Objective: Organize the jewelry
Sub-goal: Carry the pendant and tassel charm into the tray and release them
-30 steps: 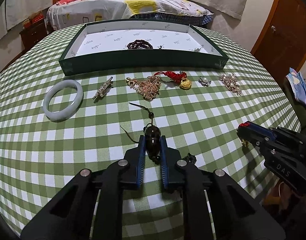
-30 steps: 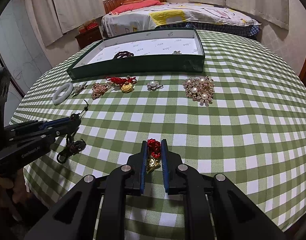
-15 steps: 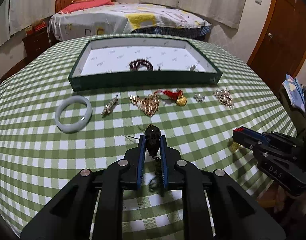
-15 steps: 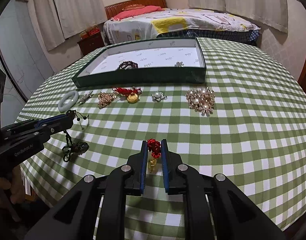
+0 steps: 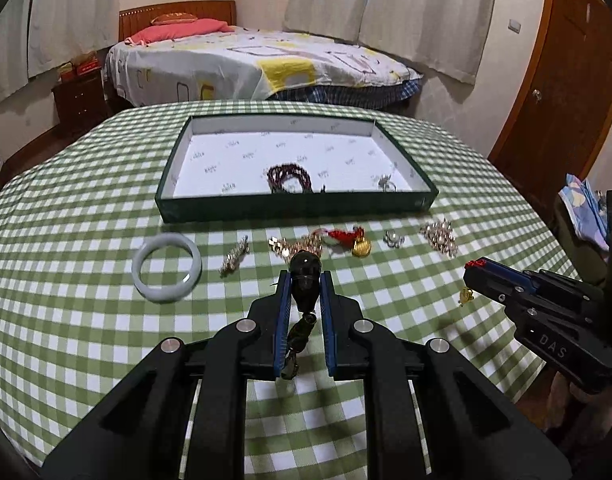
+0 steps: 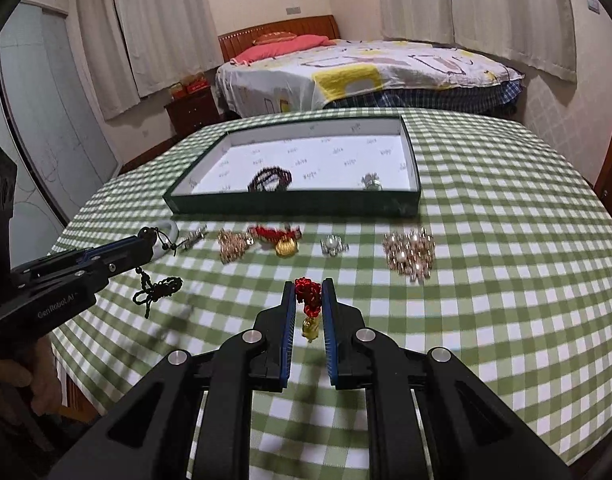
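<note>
Left gripper point(image 5: 304, 280) jaws pinch a glossy dark bead pendant point(image 5: 304, 280); right gripper point(image 6: 308, 290) jaws pinch a knotted red cord charm point(image 6: 307, 294).

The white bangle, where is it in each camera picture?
Left wrist view: white bangle lies left of centre on the checked cloth.
Right wrist view: far left, mostly hidden behind the left hand-held gripper.
Shared landmark: the green tray, just beyond the bangle in both.

The table point(image 5: 86, 184) had a green check cloth. On it lay a green tray point(image 5: 298, 210), jade bangle point(image 5: 166, 267), brooches & gold pcs.
</note>
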`<action>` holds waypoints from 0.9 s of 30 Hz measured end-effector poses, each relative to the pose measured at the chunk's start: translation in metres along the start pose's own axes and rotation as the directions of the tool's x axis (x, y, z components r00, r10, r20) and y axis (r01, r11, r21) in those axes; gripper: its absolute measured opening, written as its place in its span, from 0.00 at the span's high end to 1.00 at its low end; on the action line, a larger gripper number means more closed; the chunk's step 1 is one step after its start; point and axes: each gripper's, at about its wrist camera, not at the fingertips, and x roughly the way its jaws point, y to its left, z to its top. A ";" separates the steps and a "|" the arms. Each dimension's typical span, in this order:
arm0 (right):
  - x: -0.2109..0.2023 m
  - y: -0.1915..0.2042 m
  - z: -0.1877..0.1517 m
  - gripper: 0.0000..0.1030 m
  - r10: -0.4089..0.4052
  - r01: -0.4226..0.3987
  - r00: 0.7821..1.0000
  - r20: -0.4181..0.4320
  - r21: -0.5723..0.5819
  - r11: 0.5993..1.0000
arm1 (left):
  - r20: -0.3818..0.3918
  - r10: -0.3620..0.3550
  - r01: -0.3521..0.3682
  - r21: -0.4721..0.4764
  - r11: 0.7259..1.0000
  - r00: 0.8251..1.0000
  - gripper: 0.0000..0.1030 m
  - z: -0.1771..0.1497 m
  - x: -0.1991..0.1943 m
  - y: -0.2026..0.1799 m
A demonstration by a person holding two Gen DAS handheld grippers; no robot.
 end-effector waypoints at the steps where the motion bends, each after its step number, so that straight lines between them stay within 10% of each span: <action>1: 0.000 0.000 0.004 0.86 0.003 -0.003 1.000 0.006 -0.001 1.000 | 0.008 -0.001 0.001 0.000 1.000 1.000 0.86 0.004 -0.001 0.000; 27: 0.063 0.012 0.131 0.86 0.006 0.004 0.988 0.155 -0.063 0.998 | 0.140 0.043 -0.042 -0.008 0.999 0.989 0.86 0.117 0.058 0.044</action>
